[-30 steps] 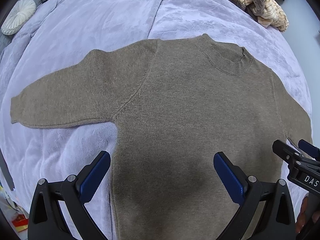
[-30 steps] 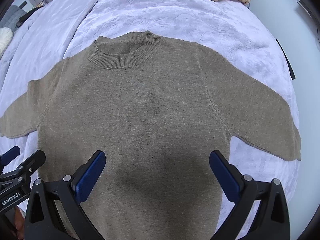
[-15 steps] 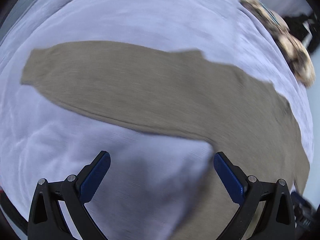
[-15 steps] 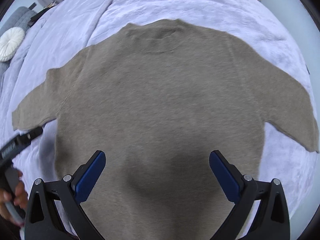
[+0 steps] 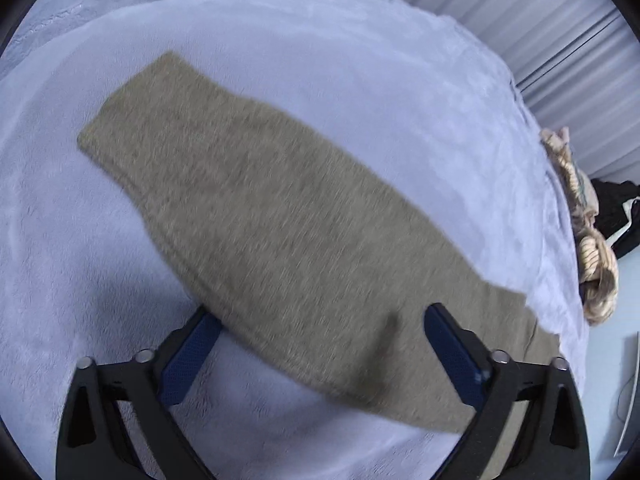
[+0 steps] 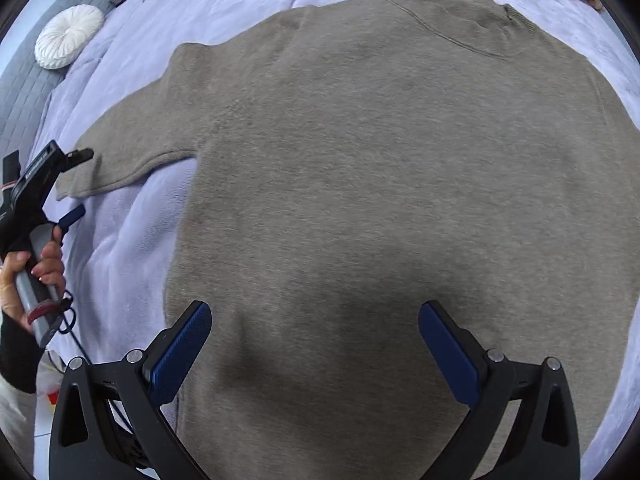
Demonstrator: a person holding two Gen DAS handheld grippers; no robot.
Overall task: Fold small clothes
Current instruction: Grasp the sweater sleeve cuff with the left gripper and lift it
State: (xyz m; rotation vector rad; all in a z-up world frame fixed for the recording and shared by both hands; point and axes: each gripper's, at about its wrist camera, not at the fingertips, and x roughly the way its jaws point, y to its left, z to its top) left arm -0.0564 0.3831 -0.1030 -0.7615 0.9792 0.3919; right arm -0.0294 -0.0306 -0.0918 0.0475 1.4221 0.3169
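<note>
A brown knit sweater [image 6: 380,160] lies flat on a lavender blanket [image 6: 132,240]. In the left wrist view its left sleeve [image 5: 260,208] runs diagonally from the cuff at upper left down between the jaws. My left gripper [image 5: 320,352] is open and hovers over the sleeve near the armpit; it also shows in the right wrist view [image 6: 76,184] by the sleeve cuff. My right gripper [image 6: 316,348] is open above the sweater's lower body, holding nothing.
A white round cushion [image 6: 68,36] lies on a grey quilted pad at the far left. A pile of striped beige clothes [image 5: 588,248] sits at the blanket's right edge. Pleated curtains [image 5: 540,28] hang behind.
My left gripper has swung left from the sweater's body to over the left sleeve. My right gripper has moved closer to the sweater and turned slightly left.
</note>
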